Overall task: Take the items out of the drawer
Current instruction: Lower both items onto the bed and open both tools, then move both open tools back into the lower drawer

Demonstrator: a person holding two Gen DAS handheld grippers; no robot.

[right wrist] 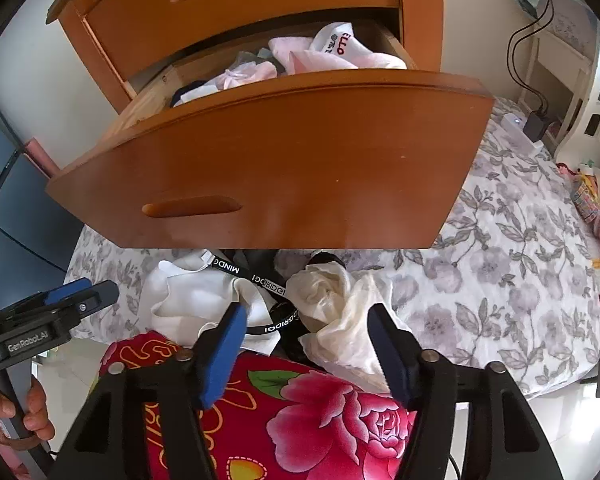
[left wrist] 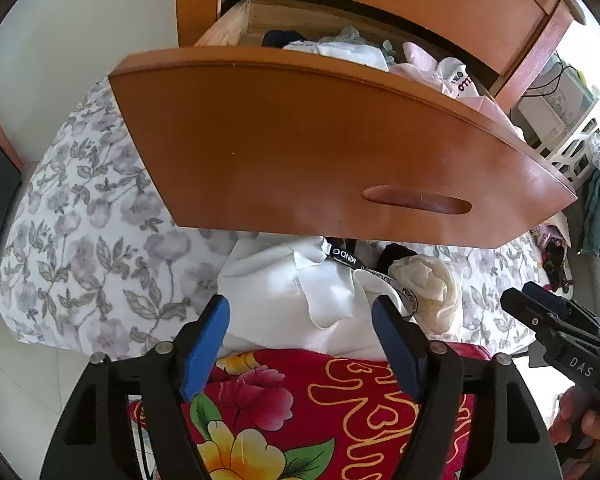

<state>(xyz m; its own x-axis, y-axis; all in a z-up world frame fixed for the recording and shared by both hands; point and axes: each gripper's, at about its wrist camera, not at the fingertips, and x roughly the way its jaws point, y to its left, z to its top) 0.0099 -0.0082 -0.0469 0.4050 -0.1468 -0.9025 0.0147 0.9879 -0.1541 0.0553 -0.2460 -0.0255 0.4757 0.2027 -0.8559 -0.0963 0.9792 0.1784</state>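
The open drawer ahead of both tools hides most of its clothes; left tool and right tool stand apart, empty, above garments on the bed

Glossy wooden drawer; soft, perhaps cotton, white garment.

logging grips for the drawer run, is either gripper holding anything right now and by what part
Nothing is held. The left gripper and right gripper both hang with jaws open above the white clothes on the bed, pads touching nothing.
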